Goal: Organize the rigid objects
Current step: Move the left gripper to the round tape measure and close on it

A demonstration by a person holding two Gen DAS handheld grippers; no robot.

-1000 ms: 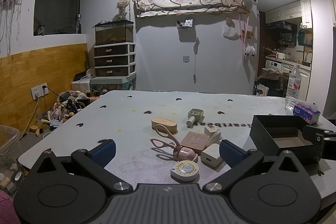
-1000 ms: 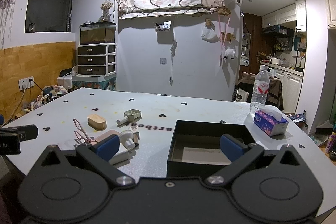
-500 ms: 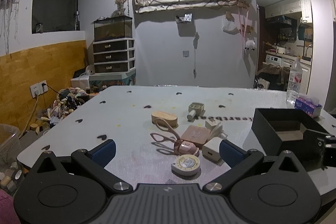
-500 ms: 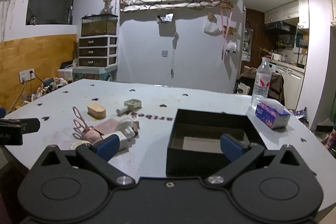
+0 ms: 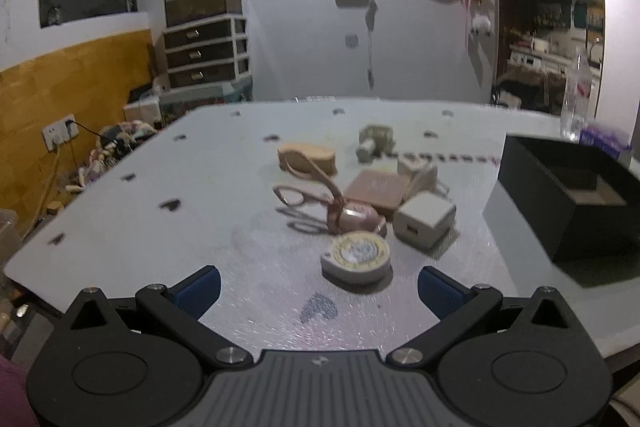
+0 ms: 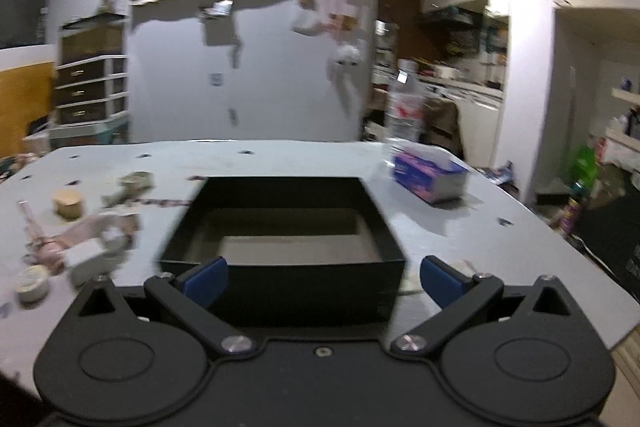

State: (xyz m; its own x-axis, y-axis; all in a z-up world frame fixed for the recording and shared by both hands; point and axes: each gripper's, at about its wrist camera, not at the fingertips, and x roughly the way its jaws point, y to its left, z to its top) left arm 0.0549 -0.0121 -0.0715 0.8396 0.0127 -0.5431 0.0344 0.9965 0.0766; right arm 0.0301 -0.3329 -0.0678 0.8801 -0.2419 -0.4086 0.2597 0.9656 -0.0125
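A cluster of small items lies on the grey table: a round tape measure, a white charger cube, pink scissors, a pink square case, a wooden oval box and a grey stamp-like piece. My left gripper is open just short of the tape measure. An open black box with nothing in it sits right in front of my right gripper, which is open and straddles the box's near wall. The same box shows right of the cluster.
A purple tissue pack and a clear water bottle stand behind the box at the table's far right. The table's left edge drops to floor clutter. Drawers stand against the far wall.
Both grippers have moved forward and lower toward the table. The left one has closed in on the tape measure; the right one has swung right and come up against the black box.
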